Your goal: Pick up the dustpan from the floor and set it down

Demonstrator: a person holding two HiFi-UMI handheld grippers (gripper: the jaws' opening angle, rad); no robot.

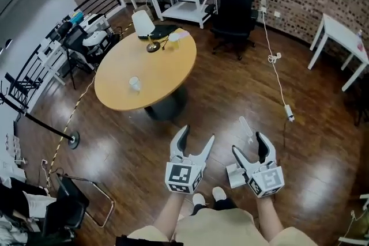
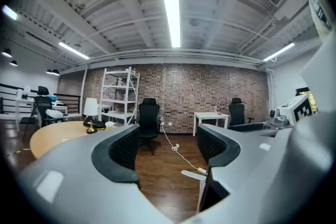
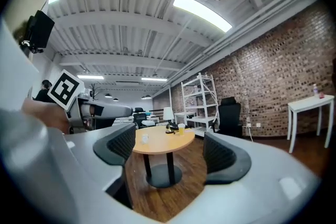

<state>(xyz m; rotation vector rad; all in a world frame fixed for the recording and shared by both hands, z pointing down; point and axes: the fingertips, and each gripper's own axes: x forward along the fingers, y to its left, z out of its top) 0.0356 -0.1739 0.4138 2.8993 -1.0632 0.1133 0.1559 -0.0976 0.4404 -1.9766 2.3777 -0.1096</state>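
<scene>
The white plastic long-handled dustpan (image 1: pixel 235 174) on the brown wooden floor (image 1: pixel 311 141) looks light and stiff; its upright handle (image 1: pixel 245 125) suits gripping. The left gripper (image 1: pixel 197 134) and right gripper (image 1: pixel 248 143) both gape empty.

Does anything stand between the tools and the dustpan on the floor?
Nothing visible does. The dustpan sits on bare wood floor right beside the open right tool, with the open left tool on its other side. The white cable lies farther off.
</scene>
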